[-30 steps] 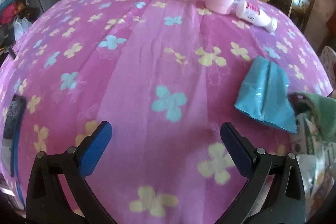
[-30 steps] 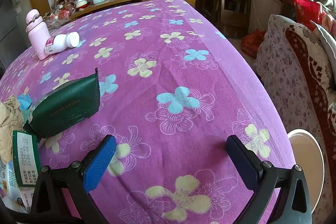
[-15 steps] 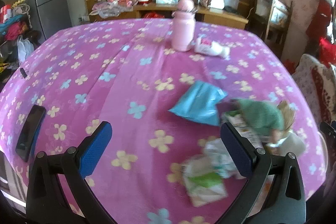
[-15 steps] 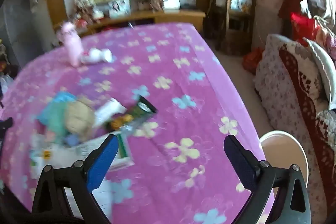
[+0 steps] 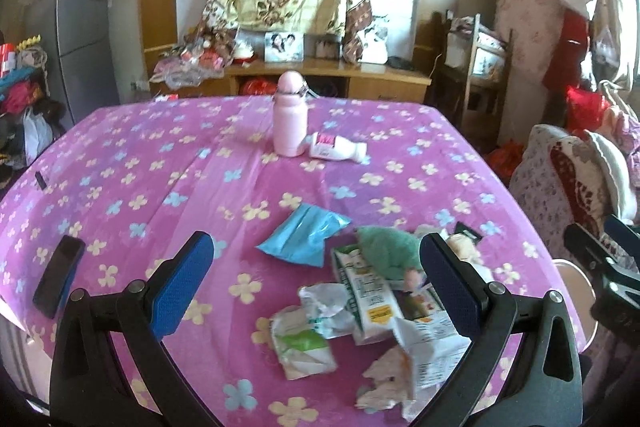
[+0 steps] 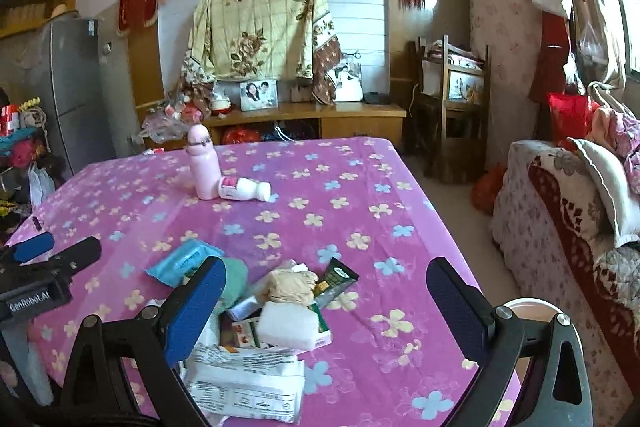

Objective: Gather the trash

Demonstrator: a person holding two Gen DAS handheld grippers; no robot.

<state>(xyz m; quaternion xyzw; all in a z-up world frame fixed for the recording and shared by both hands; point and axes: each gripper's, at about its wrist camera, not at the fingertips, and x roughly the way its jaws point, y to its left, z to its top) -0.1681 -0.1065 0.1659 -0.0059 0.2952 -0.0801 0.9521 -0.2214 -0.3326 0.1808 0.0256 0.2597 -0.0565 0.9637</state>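
A pile of trash lies on the pink flowered tablecloth [image 5: 160,167], near its front right corner. In it are a blue wrapper [image 5: 304,239], a crumpled green piece [image 5: 386,251], a flattened carton [image 5: 366,297] and white crumpled wrappers [image 5: 304,339]. The right wrist view adds a dark green tube [image 6: 336,281], a white foam block [image 6: 288,325] and a printed white pack [image 6: 244,387]. My left gripper [image 5: 316,275] hangs open above the pile with nothing in it. My right gripper [image 6: 326,303] is open too, over the pile's right side.
A pink bottle [image 5: 290,125] stands at the back of the table with a white bottle [image 5: 336,149] lying beside it. A black phone [image 5: 58,277] lies near the left edge. A round white bin rim [image 6: 532,307] shows by the table's right side, next to a sofa [image 6: 560,227].
Both grippers have pulled up and back from close over the cloth, so the whole table and the trash pile are now in view. Both stay open.
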